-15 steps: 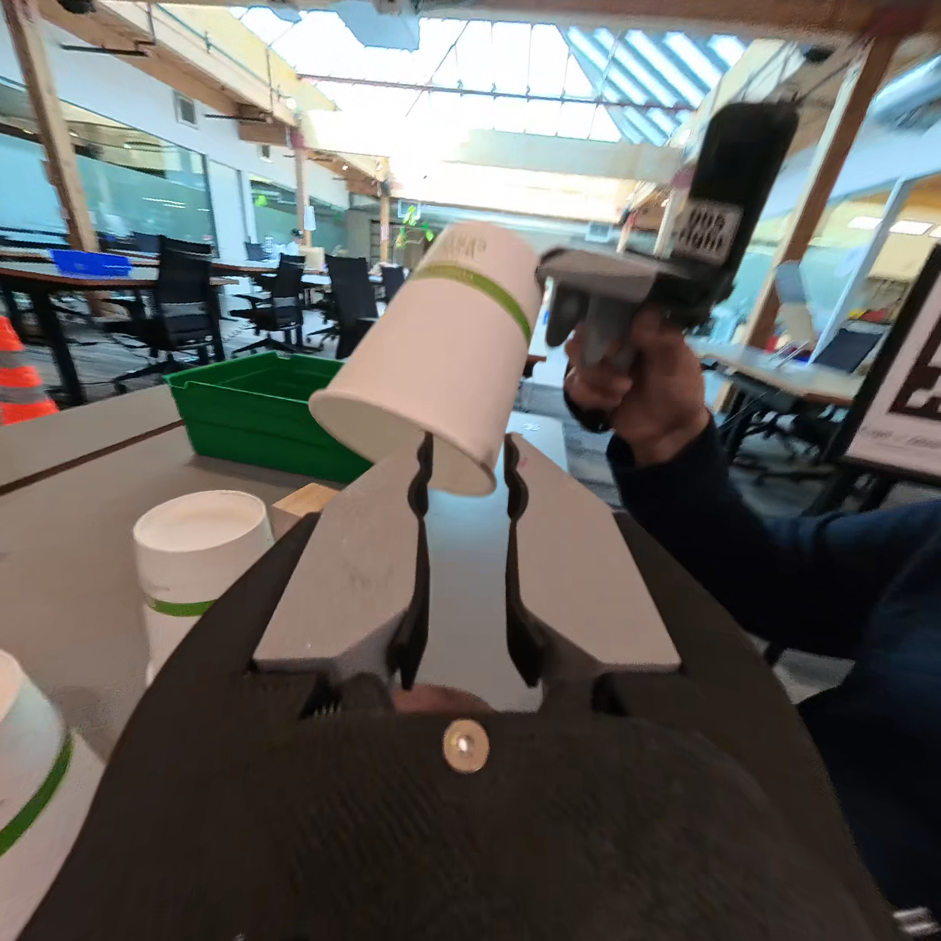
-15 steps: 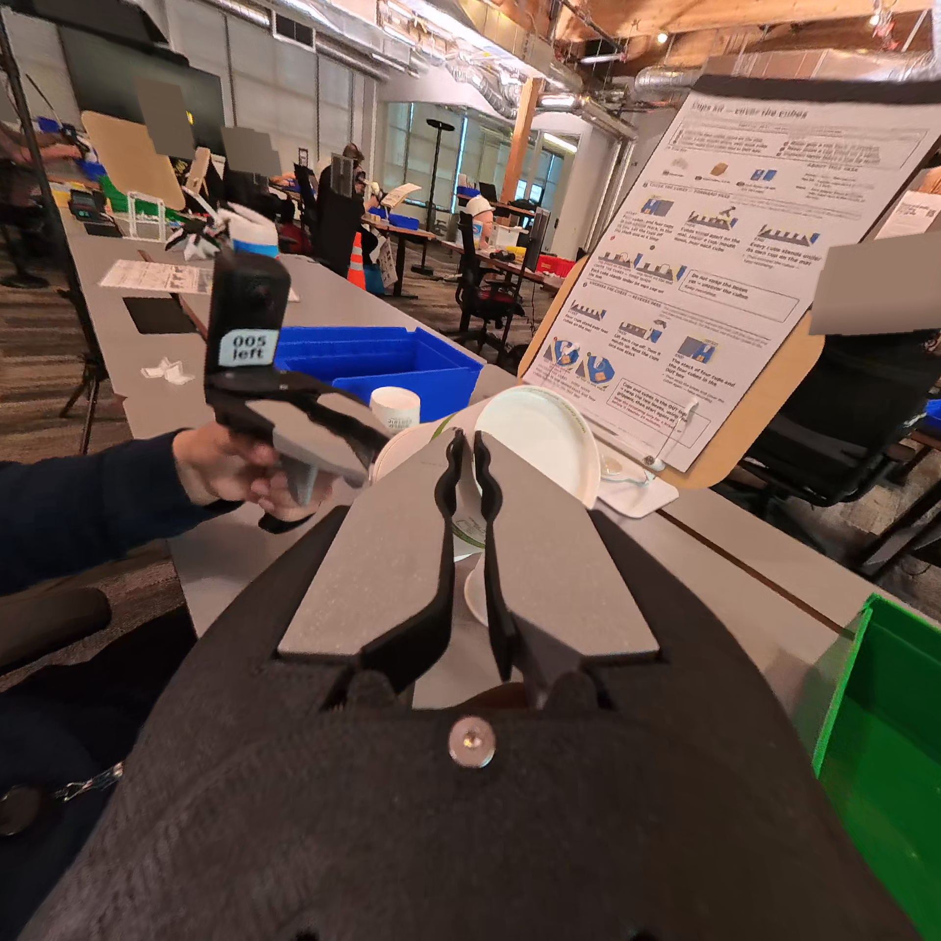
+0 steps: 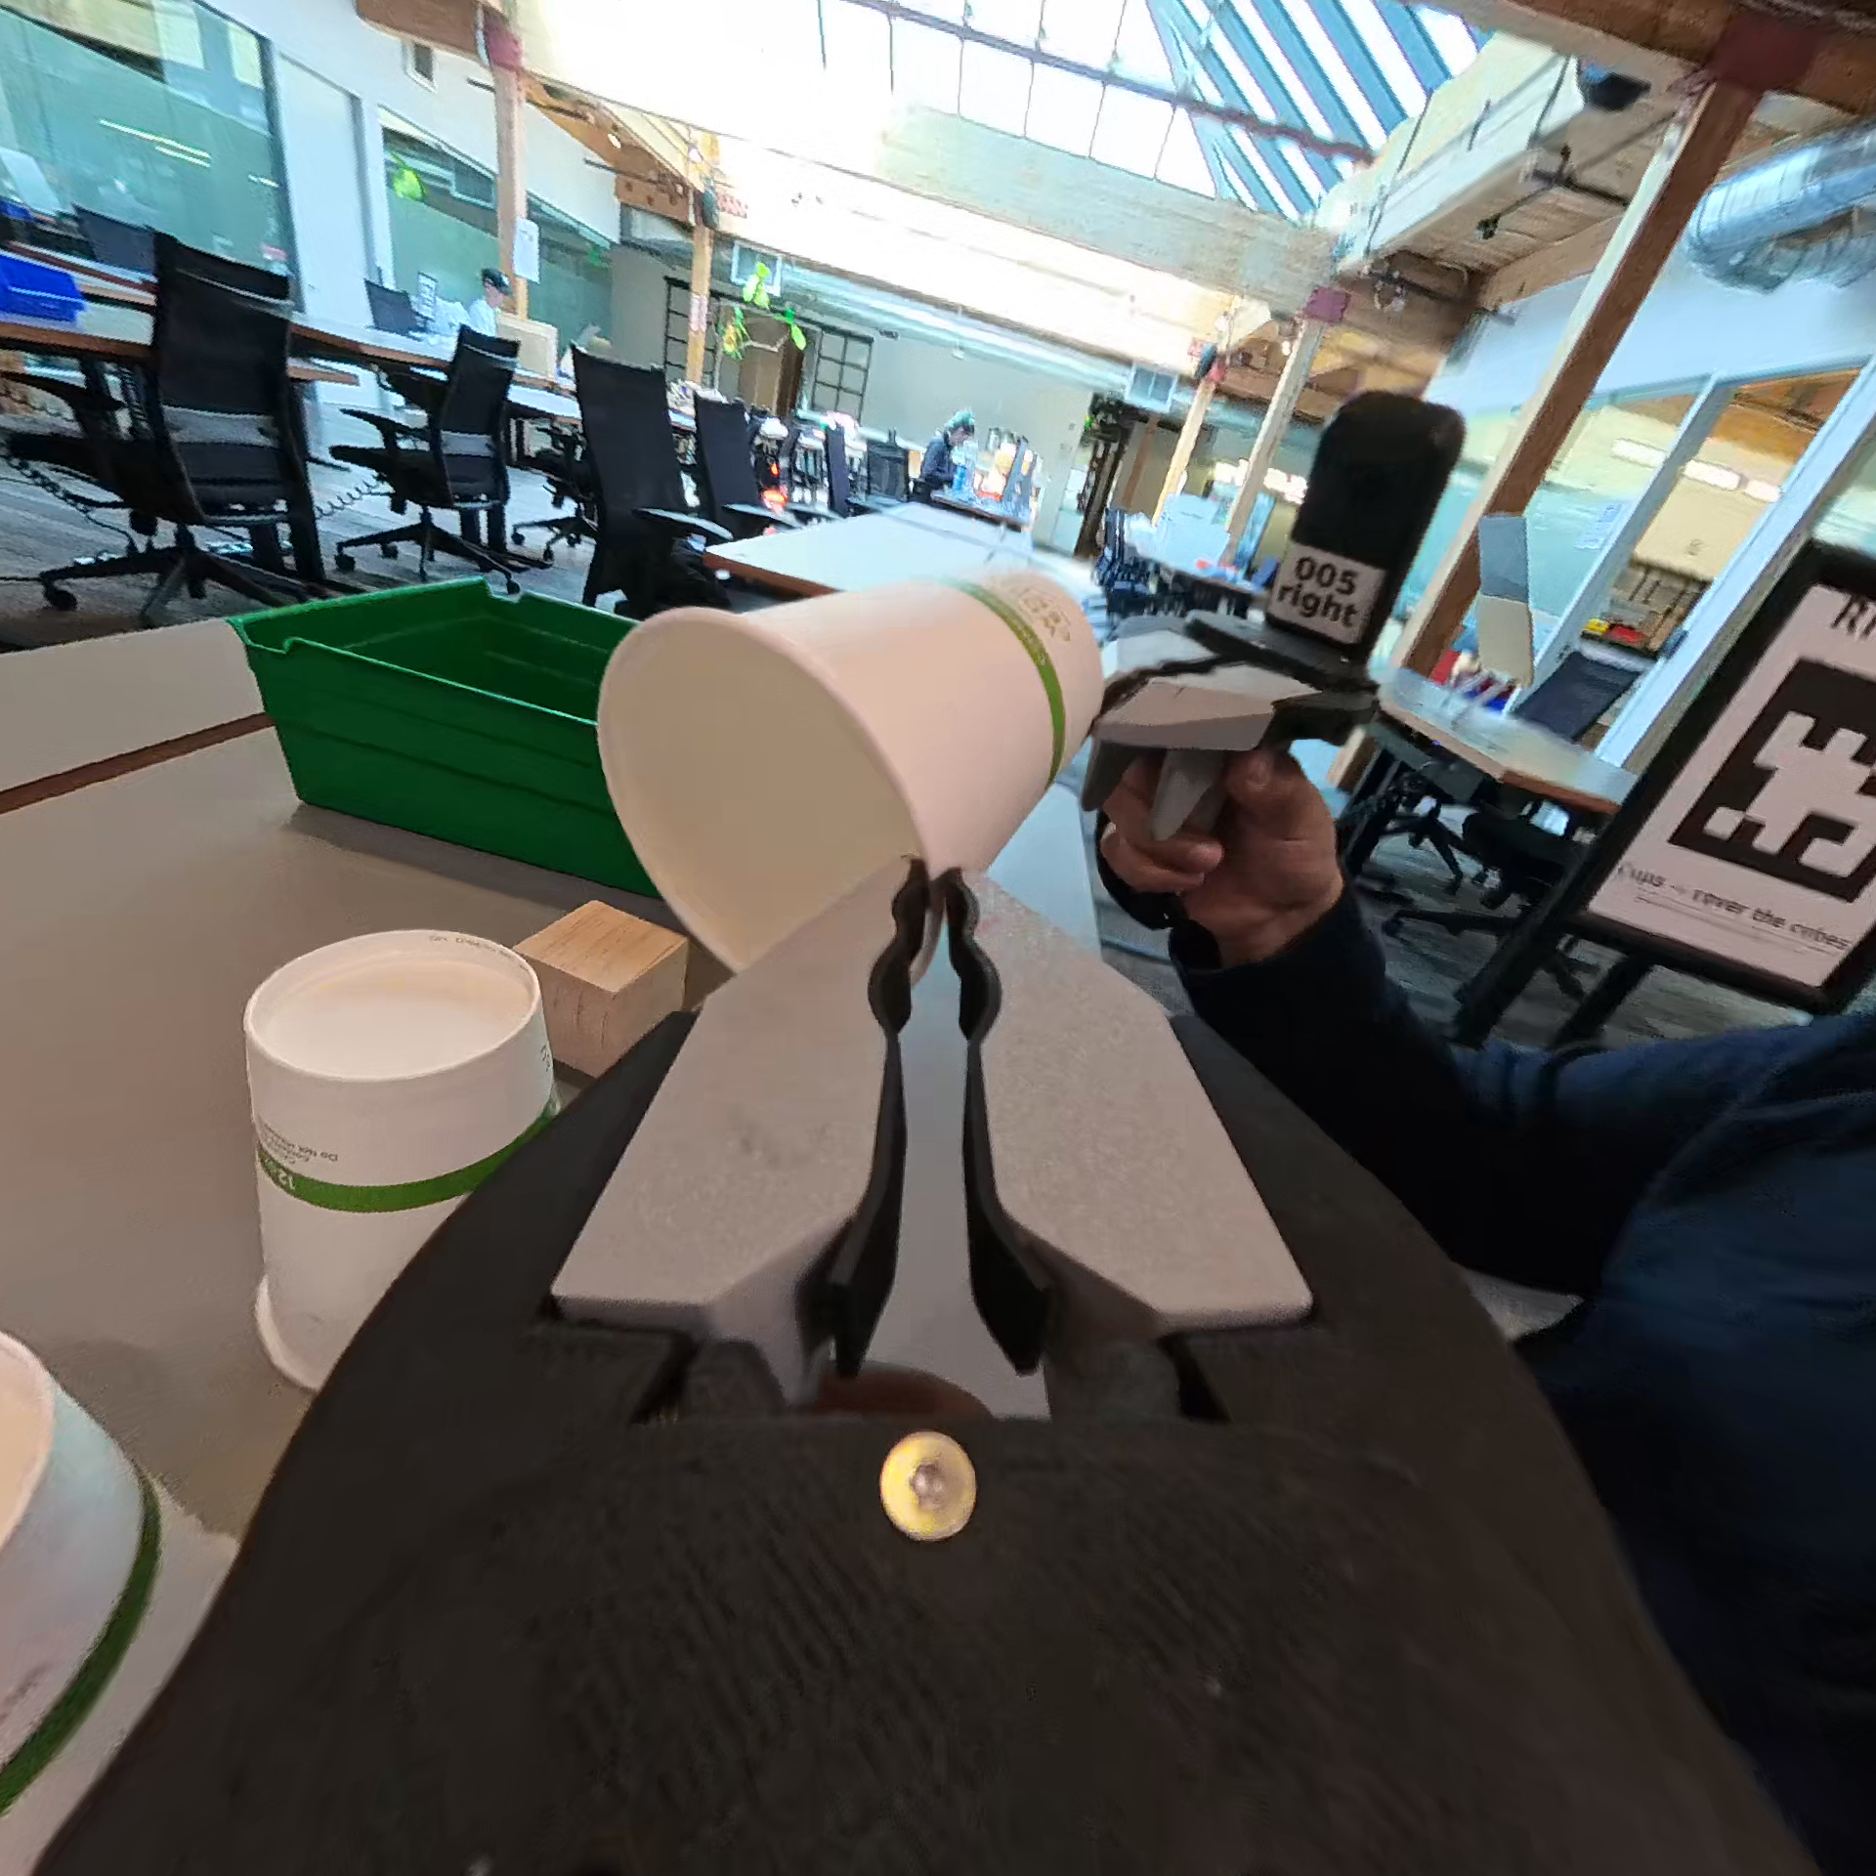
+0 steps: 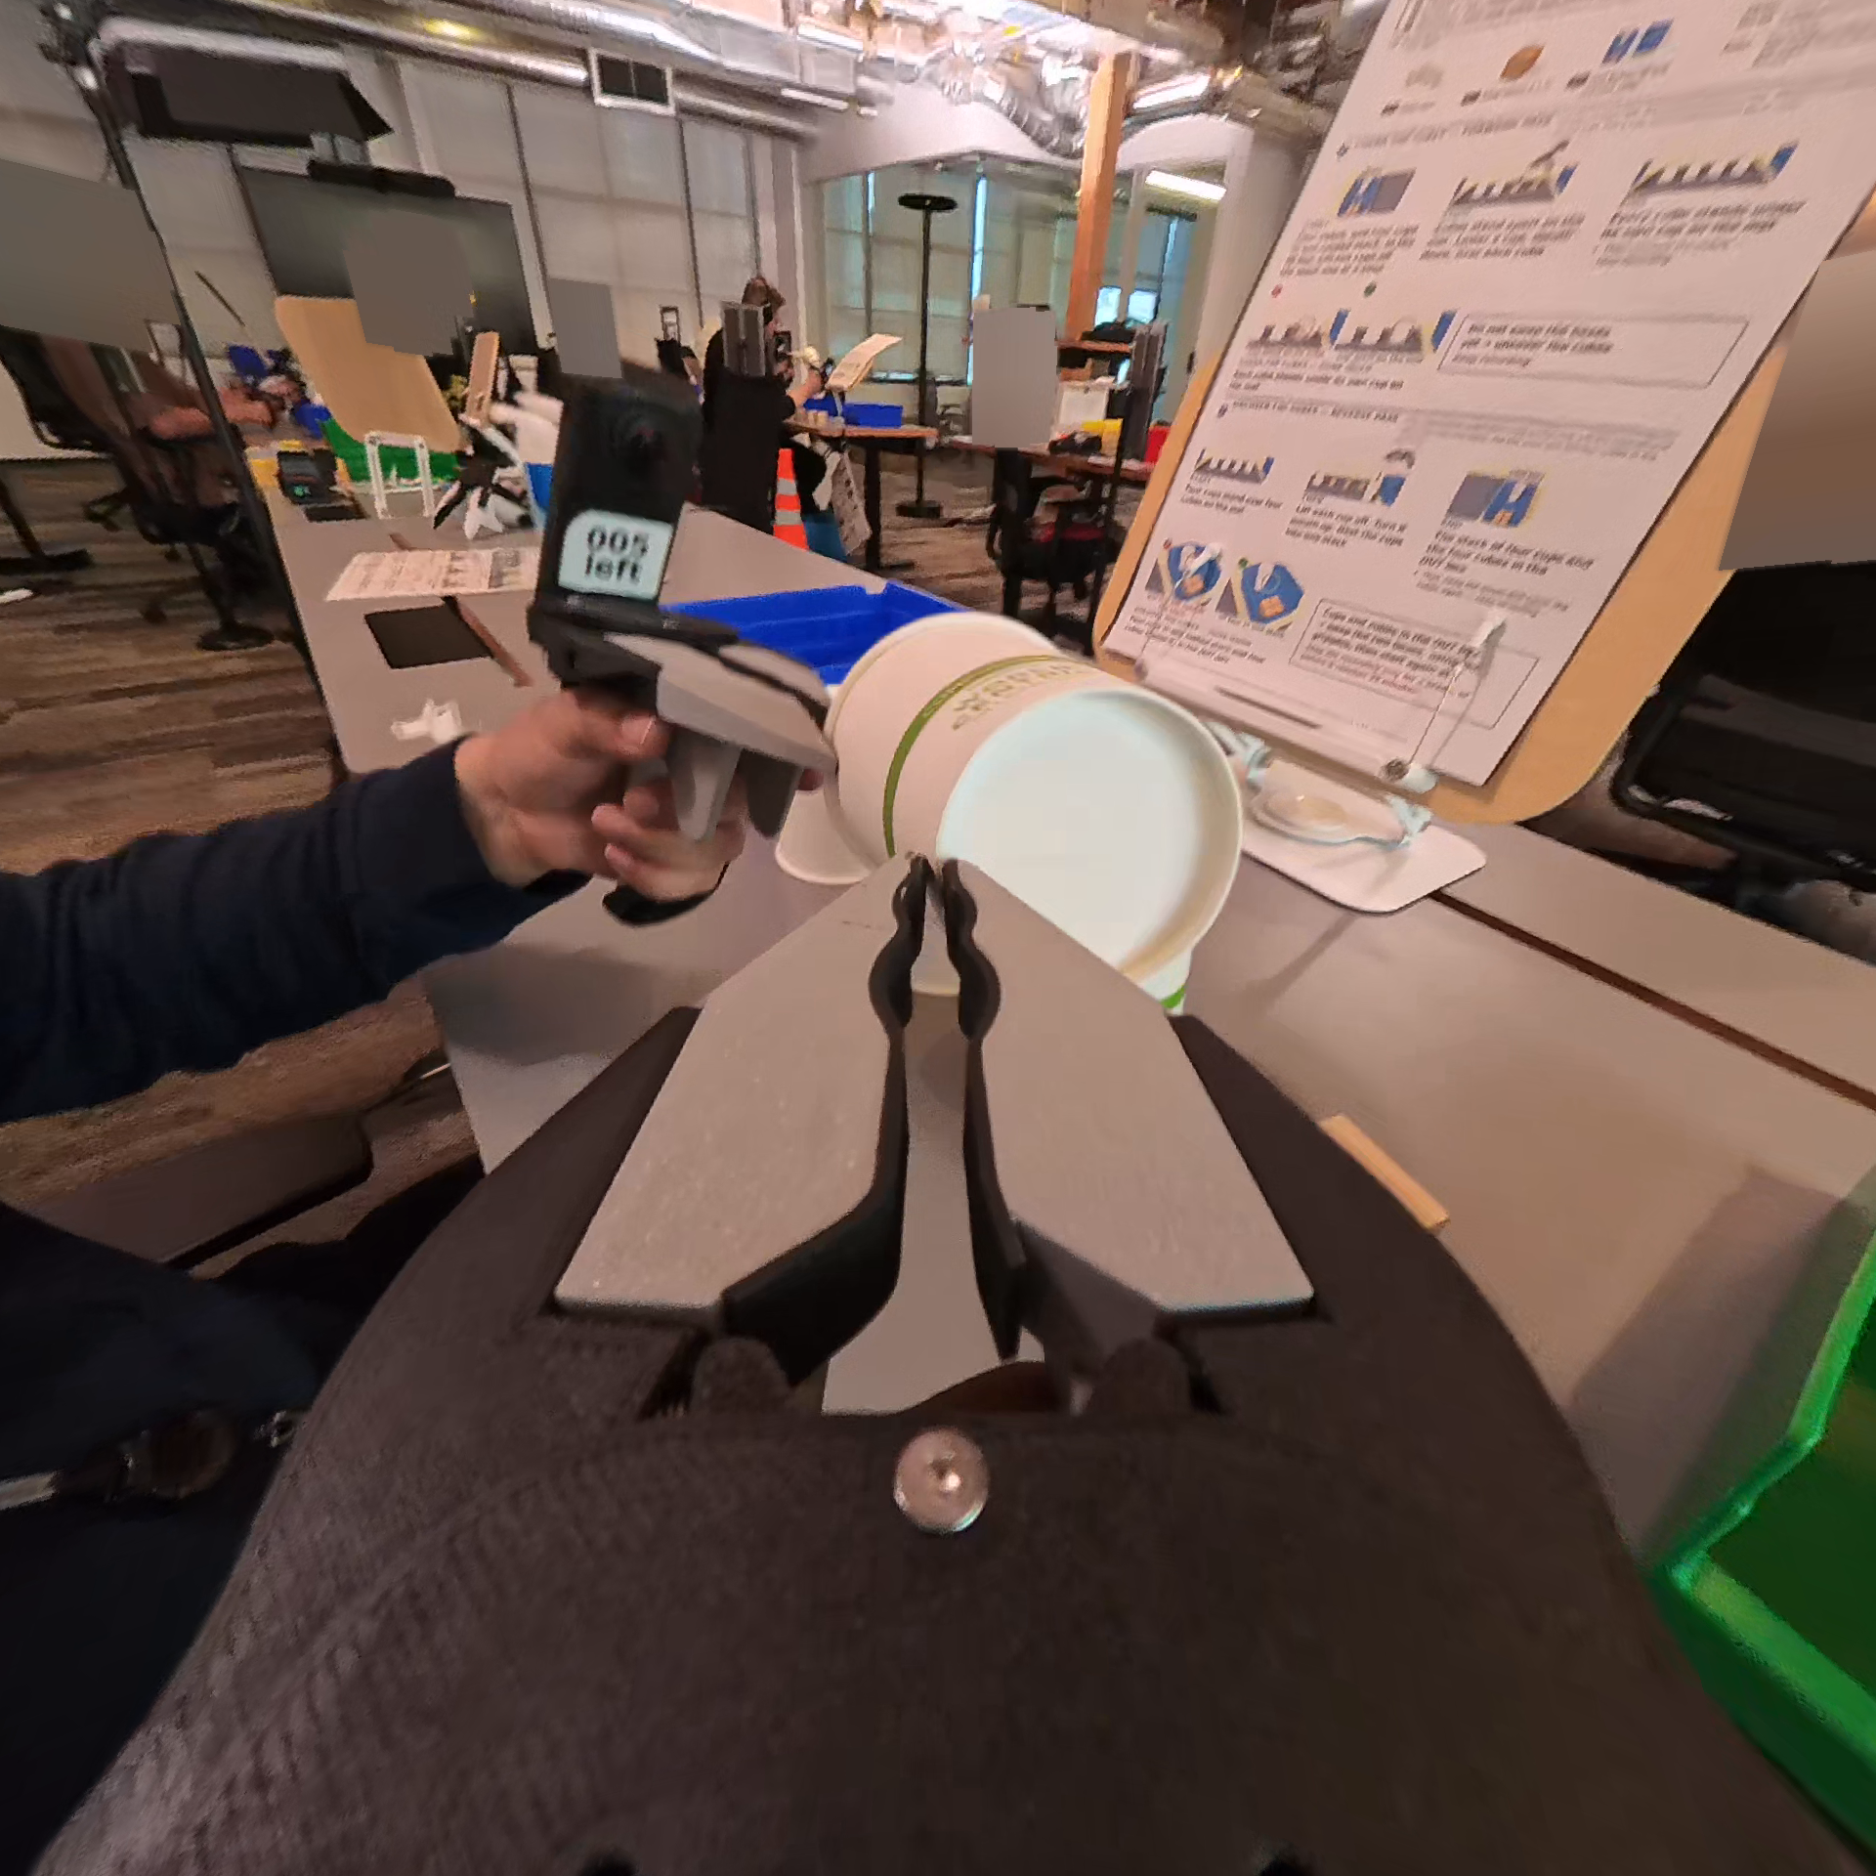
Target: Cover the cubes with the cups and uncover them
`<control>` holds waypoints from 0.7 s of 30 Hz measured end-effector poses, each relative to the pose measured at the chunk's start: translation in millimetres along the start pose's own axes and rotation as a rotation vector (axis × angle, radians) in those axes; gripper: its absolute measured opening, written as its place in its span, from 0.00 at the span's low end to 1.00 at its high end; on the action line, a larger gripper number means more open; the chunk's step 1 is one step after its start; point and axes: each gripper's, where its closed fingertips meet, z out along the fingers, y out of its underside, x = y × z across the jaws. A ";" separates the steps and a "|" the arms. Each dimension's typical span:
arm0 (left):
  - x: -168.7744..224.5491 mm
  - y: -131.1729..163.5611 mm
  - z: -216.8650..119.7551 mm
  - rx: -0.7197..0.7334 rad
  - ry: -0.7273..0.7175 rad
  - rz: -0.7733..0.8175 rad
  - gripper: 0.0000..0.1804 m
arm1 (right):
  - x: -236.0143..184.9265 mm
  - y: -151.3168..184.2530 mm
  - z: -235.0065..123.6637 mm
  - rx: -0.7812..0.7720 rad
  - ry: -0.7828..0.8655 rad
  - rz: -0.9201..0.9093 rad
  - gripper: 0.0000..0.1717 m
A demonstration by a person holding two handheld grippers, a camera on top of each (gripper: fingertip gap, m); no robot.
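Both grippers' fingers (image 3: 891, 975) pinch one white cup's (image 3: 843, 751) opposite rims, sideways above the grey counter (image 3: 132, 914) in an open office.

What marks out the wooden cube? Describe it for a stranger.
Start at the green bin on the grey table. Before it, beside an upside-down white paper cup, sits the wooden cube: the only wood block among white cups.

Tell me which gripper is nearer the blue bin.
Left. The left gripper is just in front of the blue bin; the right gripper sits farther back, at the other end of the cup.
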 end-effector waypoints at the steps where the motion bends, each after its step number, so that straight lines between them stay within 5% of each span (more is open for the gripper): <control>1: -1.5 0.4 -0.5 -0.026 -0.002 0.025 0.00 | -0.4 8.0 0.9 -0.019 -0.015 0.006 0.00; 8: -4.3 29.0 4.0 -0.509 -0.042 0.459 0.00 | 2.7 91.2 6.0 -0.334 -0.067 -0.026 0.03; 11: -1.9 42.3 3.9 -0.667 -0.036 0.587 0.00 | 6.9 79.6 -3.4 -0.294 -0.067 -0.040 0.08; 21: 10.4 67.6 15.2 -0.782 0.076 0.649 0.00 | -26.1 33.3 22.2 -0.322 -0.210 -0.297 0.30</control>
